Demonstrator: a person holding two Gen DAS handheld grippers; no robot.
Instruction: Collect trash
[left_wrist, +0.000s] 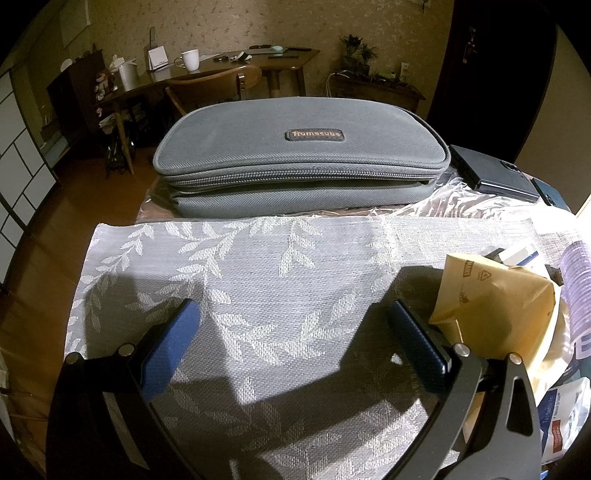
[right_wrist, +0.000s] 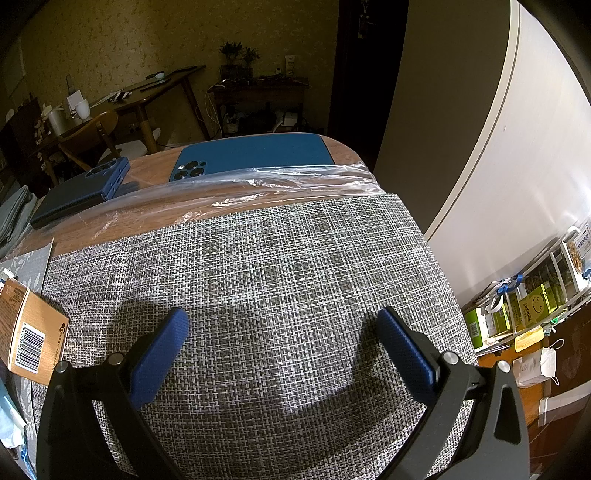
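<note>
Two grippers hang over the counter (right_wrist: 155, 166), both with jaws spread wide and nothing between them. Most of the trash is cut off at the frame edges: in the left wrist view a crumpled tan paper bag (left_wrist: 495, 295) lies just beside the left gripper (left_wrist: 291, 314), on its right, with printed wrappers (left_wrist: 565, 417) piled behind it and only partly readable. The right wrist view catches just a corner of that heap, a brown carton with a barcode (right_wrist: 31, 332) at its left edge, near the right gripper (right_wrist: 282, 321).

Only the left view shows the grey zip case (left_wrist: 295, 162) on the leaf-patterned mat (left_wrist: 258, 277). Only the right view shows the woven grey mat (right_wrist: 258, 266), the blue phone (right_wrist: 255, 155) partly under clear plastic film (right_wrist: 295, 177), and shelves of boxes (right_wrist: 528, 306) beside the counter.
</note>
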